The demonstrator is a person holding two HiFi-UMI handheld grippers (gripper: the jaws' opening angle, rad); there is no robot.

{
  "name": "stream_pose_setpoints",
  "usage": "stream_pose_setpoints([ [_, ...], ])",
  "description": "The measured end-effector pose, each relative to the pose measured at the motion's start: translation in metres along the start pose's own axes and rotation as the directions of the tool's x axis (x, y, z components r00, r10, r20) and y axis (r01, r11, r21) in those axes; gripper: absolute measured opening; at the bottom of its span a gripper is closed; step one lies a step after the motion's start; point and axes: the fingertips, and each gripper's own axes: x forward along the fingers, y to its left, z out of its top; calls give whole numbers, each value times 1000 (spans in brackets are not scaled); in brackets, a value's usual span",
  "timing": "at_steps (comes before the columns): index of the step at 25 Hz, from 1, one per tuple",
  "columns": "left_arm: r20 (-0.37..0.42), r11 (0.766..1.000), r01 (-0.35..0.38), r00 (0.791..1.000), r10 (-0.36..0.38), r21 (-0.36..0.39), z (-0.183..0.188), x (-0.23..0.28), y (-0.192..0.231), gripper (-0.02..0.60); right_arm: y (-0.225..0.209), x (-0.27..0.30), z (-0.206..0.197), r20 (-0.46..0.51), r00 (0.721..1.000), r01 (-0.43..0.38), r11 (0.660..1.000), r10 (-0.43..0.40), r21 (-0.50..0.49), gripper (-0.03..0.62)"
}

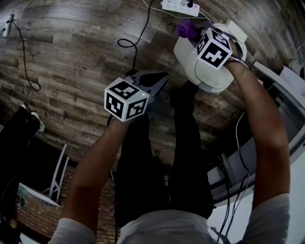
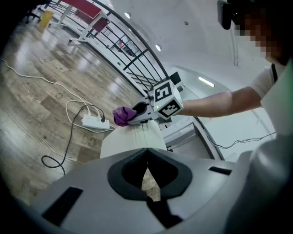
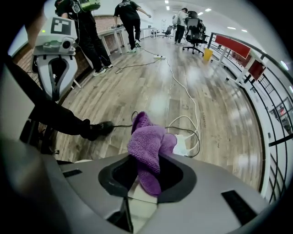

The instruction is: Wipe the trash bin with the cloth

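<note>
**Purple cloth at the top of the white bin, right claw gripping it**

The trash bin [image 1: 206, 71] is white with rounded sides. It stands on the wooden floor [image 1: 71, 62], just ahead of the person's dark-trousered legs [image 1: 186, 143]. The purple cloth [image 1: 187, 29] is bunched at the bin's upper edge, on the side away from the person. From the left gripper view it sits right against the top of the bin [image 2: 132, 144], a crumpled purple wad [image 2: 122, 116].

The right claw [image 3: 146, 185] is clamped on the cloth [image 3: 149, 151], which bulges up and out from between its jaws. The pale surface of the bin shows just beneath them. In the head view this claw [image 1: 193, 33] points steeply down over the bin.

The left claw [image 2: 147, 180] has its jaws together with nothing between them. It is held off to the left of the bin, not touching it [image 1: 159, 81].

Beyond the bin a white power strip [image 1: 181, 5] lies on the floor, with a black cable [image 1: 138, 35] looping away from it. A black railing [image 2: 132, 64] runs along the far edge of the floor.
</note>
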Motion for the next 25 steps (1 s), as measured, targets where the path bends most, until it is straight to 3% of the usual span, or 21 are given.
stream_pose_setpoints([
  [8, 9, 1000, -9, 1000, 9, -13, 0, -8, 8, 5, 82, 10, 5, -6, 999, -47, 993, 46, -105, 110],
  [10, 5, 1000, -7, 1000, 7, -11, -1, -10, 9, 5, 96, 11, 8, -2, 999, -47, 995, 47, -94, 110],
  [14, -6, 1000, -6, 1000, 6, -2, -1, -17, 11, 5, 128, 11, 17, 20, 997, -75, 997, 75, -3, 110],
  [20, -21, 1000, -15, 1000, 16, 25, 10, -27, 10, 5, 192, 6, 24, 73, 980, -193, 972, 184, 133, 110],
  [25, -70, 997, -5, 998, 11, 82, 12, -32, 12, 5, 204, -3, 41, 174, 975, -187, 935, 138, 302, 109],
])
